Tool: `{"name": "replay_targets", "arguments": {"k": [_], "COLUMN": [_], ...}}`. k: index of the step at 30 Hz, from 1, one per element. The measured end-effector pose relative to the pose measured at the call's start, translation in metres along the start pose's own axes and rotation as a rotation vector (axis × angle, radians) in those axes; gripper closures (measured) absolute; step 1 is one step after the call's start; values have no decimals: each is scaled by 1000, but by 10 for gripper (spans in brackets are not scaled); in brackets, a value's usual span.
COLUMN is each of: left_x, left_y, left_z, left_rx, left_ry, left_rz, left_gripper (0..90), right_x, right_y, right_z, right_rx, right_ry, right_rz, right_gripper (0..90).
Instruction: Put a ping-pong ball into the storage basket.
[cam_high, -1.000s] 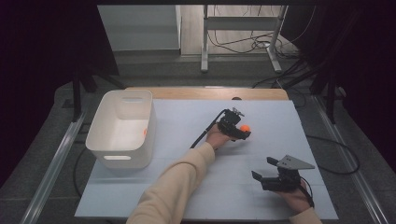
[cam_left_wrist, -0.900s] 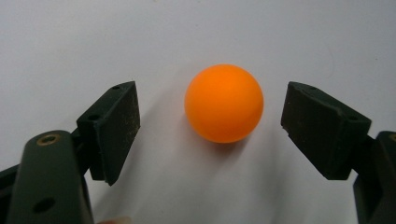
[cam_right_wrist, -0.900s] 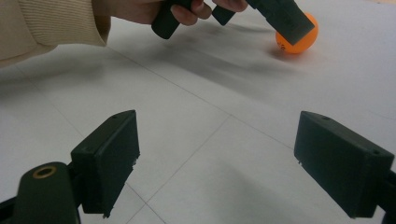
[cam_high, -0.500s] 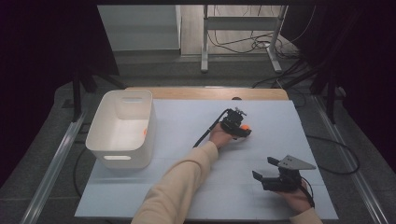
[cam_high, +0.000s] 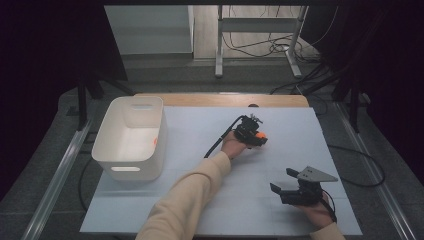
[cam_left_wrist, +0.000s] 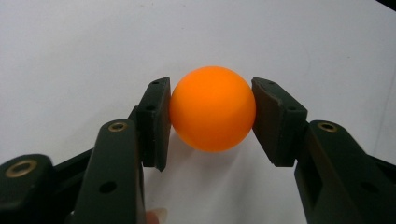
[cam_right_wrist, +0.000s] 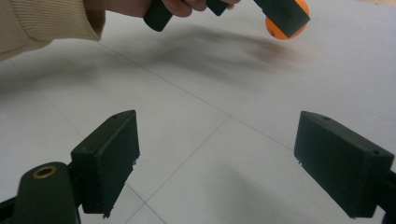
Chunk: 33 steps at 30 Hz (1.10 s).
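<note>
In the high view, the left gripper (cam_high: 256, 138) sits at two o'clock from the white bin (cam_high: 131, 137), its jaws having just been closing on the orange ball (cam_high: 261, 135). The left gripper view shows both pads clamped on the ball; pickup looks done, carrying remains. In the right gripper view, the right gripper (cam_right_wrist: 224, 163) idles, jaws wide apart.

Left gripper closes on the orange ball

The left gripper (cam_left_wrist: 212, 116) has just been closing its jaws, which stood wider a second ago; both pads now press the sides of the orange ball (cam_left_wrist: 213, 108) between them, on the white mat (cam_high: 200, 130) right of the bin.
</note>
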<state>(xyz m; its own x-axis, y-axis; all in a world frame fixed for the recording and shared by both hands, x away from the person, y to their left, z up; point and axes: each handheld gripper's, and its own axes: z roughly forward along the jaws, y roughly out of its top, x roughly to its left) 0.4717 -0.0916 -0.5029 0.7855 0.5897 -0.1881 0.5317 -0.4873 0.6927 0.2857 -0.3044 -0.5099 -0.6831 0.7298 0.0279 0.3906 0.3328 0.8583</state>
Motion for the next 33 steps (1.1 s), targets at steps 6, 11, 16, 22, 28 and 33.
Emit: {"name": "replay_targets", "arguments": {"k": [6, 11, 16, 22, 28, 33], "left_x": [-2, -2, 1, 4, 7, 7], "left_y": [-3, -9, -17, -25, -33, -38], "left_z": [-13, -22, -31, -41, -51, -58], "left_rx": [-16, -22, -29, -39, -36, -44], "left_ry": [-2, -1, 5, 14, 20, 22], "left_rz": [2, 7, 4, -4, -6, -9], "left_gripper": [505, 505, 505, 505, 504, 504], "right_x": [0, 0, 1, 1, 1, 1], "right_y": [0, 0, 0, 0, 0, 0], "right_z": [0, 1, 1, 1, 2, 2], "right_rx": [3, 5, 9, 9, 10, 13], "right_ry": [-2, -4, -7, -6, -8, -11], "right_rz": [-2, -3, -6, -6, -9, -11], "right_gripper": [145, 145, 145, 145, 146, 146]}}
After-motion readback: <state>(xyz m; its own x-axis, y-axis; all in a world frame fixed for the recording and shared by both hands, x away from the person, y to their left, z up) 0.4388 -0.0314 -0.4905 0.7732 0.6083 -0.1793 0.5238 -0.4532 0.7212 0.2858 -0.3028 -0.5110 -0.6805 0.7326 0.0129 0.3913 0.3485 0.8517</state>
